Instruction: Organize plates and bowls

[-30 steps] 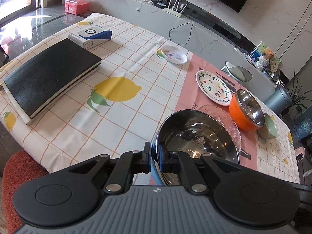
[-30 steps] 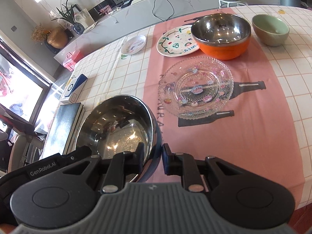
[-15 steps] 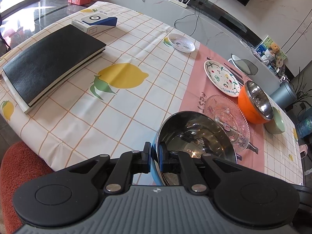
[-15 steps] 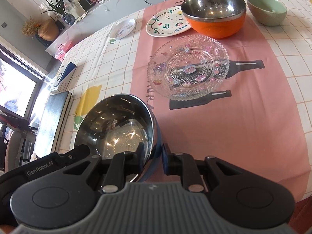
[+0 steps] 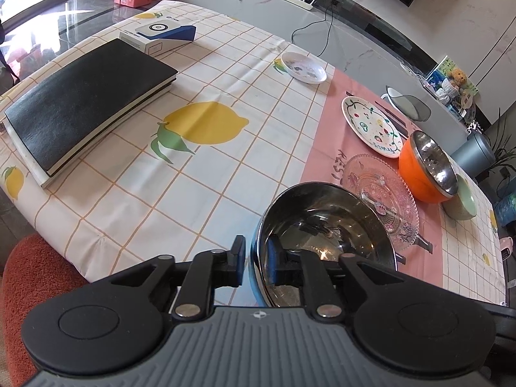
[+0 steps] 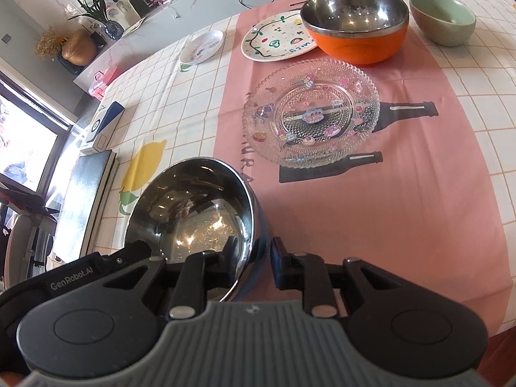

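Both grippers hold one steel bowl with a blue outside (image 5: 325, 222), also in the right wrist view (image 6: 190, 206), lifted above the table's near edge. My left gripper (image 5: 256, 262) is shut on its left rim. My right gripper (image 6: 254, 258) is shut on its right rim. Beyond lie a clear patterned glass plate (image 6: 311, 113), an orange steel-lined bowl (image 6: 354, 22), a green bowl (image 6: 443, 17), a white painted plate (image 6: 277, 42) and a small white dish (image 6: 201, 46).
A black book (image 5: 84, 103) and a blue-white box (image 5: 158, 34) lie on the lemon-print tablecloth at the left. A pink runner (image 6: 387, 193) covers the right half. A red-cushioned seat (image 5: 35, 277) sits below the near table edge.
Both grippers have raised the blue steel bowl and carried it slightly forward; the table and dishes look lower and farther. The grip on both rims stays the same.
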Demonstrator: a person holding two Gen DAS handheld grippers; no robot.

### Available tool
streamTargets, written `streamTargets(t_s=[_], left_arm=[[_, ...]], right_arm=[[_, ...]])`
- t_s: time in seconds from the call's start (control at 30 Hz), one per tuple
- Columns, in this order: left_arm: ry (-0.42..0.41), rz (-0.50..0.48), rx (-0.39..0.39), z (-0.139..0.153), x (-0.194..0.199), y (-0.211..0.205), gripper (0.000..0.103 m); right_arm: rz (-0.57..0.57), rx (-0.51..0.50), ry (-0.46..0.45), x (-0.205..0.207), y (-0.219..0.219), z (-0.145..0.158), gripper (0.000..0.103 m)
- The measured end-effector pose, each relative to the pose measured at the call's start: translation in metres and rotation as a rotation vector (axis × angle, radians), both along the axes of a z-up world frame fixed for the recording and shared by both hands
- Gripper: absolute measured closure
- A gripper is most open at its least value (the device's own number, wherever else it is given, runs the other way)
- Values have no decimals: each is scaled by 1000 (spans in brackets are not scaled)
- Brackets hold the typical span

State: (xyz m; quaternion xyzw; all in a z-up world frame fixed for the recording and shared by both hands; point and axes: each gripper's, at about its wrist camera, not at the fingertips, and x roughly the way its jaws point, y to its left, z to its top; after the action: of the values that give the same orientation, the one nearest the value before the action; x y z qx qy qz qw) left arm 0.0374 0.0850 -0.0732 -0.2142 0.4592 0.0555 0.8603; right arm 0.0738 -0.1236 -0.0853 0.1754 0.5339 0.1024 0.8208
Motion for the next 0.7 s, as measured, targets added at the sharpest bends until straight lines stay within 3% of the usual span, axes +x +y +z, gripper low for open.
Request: streamTargets(t_s=[0.1, 0.3, 0.53, 0.7], left_arm=[[-4, 2, -5, 1, 0, 1, 71], [-30, 4, 22, 10, -1, 0, 53], [-91, -28, 115, 37, -1, -13, 53], [-158, -80, 104, 61, 6, -27, 53]], right_arm=[[-4, 13, 16, 0, -2, 0, 63], [-9, 3, 21, -1, -4, 3, 56], [1, -35, -50, -7, -6, 26, 50], [-22, -72, -162, -13, -17, 55, 47]])
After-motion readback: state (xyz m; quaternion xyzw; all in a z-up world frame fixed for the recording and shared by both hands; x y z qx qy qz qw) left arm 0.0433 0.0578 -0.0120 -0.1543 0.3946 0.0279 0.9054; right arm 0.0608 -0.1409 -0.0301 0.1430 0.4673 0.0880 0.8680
